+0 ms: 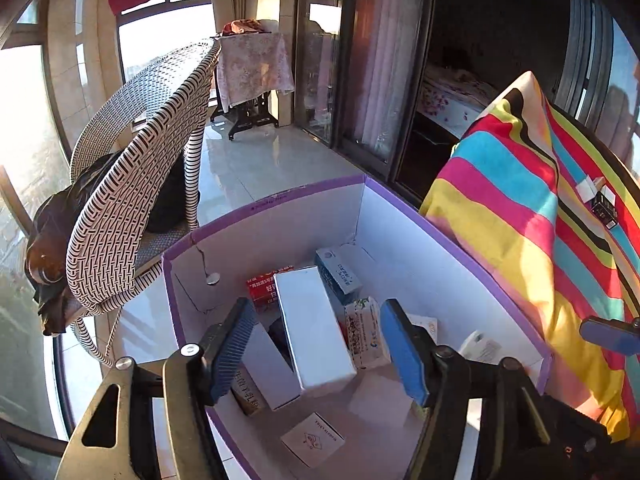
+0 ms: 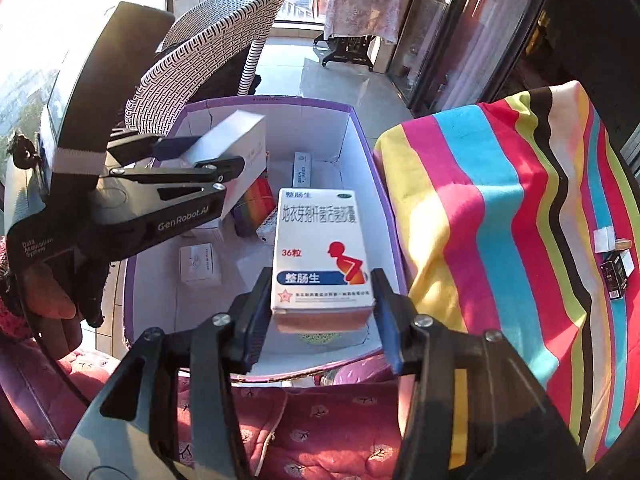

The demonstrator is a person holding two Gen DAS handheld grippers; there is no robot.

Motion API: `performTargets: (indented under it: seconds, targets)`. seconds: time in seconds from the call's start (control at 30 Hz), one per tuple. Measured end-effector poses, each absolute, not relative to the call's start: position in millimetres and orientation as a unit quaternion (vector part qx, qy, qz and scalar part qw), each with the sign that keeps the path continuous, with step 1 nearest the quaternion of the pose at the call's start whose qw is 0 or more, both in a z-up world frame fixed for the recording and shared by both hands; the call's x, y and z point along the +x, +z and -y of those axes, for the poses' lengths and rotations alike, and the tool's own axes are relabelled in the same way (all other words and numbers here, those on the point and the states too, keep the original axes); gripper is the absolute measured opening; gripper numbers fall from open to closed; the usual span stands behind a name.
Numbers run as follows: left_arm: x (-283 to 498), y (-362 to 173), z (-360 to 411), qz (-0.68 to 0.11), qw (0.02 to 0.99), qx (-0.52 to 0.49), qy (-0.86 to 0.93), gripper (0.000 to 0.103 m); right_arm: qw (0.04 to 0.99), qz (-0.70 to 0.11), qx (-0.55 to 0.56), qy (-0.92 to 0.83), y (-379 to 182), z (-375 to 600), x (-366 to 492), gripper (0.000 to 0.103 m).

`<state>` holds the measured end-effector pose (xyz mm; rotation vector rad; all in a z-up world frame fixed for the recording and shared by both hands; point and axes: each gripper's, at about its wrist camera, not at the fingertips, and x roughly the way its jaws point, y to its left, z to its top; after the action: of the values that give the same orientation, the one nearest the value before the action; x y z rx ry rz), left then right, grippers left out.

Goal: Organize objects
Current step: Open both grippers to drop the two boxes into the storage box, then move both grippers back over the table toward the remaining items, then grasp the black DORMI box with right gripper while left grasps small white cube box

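Note:
A purple-rimmed carton [image 1: 304, 190] with white walls holds several small medicine boxes. My left gripper [image 1: 320, 344] hangs over it, open. A long plain white box [image 1: 312, 328] lies loose between its blue pads [image 1: 236, 340], with a gap on each side. From the right wrist view the left gripper [image 2: 208, 156] shows at the carton's [image 2: 272, 100] left wall with that white box [image 2: 236, 136]. My right gripper [image 2: 322, 320] is over the carton's near end, open. A white medicine box with a blue band and red figure [image 2: 320, 248] sits between its pads, which stand close beside its sides.
A striped cloth [image 2: 500, 208] covers the surface right of the carton, with a small dark box [image 2: 616, 276] on it. A woven chair [image 1: 132, 184] stands to the left. A pink quilted cushion [image 2: 320, 420] lies in front. A person's hand [image 2: 48, 296] holds the left gripper.

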<state>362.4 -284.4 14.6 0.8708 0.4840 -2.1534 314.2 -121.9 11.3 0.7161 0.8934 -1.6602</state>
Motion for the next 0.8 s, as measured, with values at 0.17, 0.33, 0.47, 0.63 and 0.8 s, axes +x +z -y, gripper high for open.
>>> performTargets:
  seconds: [0.17, 0.33, 0.47, 0.63, 0.8]
  targets:
    - [334.2, 38.0, 261.2, -0.148, 0.332, 0.303, -0.881, 0.085, 0.496, -0.307, 0.313, -0.750, 26.8, 94.2, 261.3, 0.067]
    - [250.1, 47.8, 216.1, -0.139, 0.178, 0.330, -0.917, 0.089, 0.403, -0.286, 0.322, -0.808, 24.5, 42.2, 159.5, 0.076]
    - [157.8, 40.1, 168.3, -0.158, 0.055, 0.381, -0.909, 0.089, 0.333, -0.274, 0.337, -0.837, 12.9, -1.4, 57.2, 0.081]
    - [62.8, 19.3, 123.6, -0.155, 0.015, 0.427, -0.891, 0.090, 0.296, -0.265, 0.370, -0.840, 1.6, -32.3, -63.0, 0.081]
    - [23.8, 14.4, 111.2, -0.145, 0.016, 0.439, -0.887, 0.090, 0.304, -0.277, 0.373, -0.832, -6.3, -34.3, -137.4, 0.081]
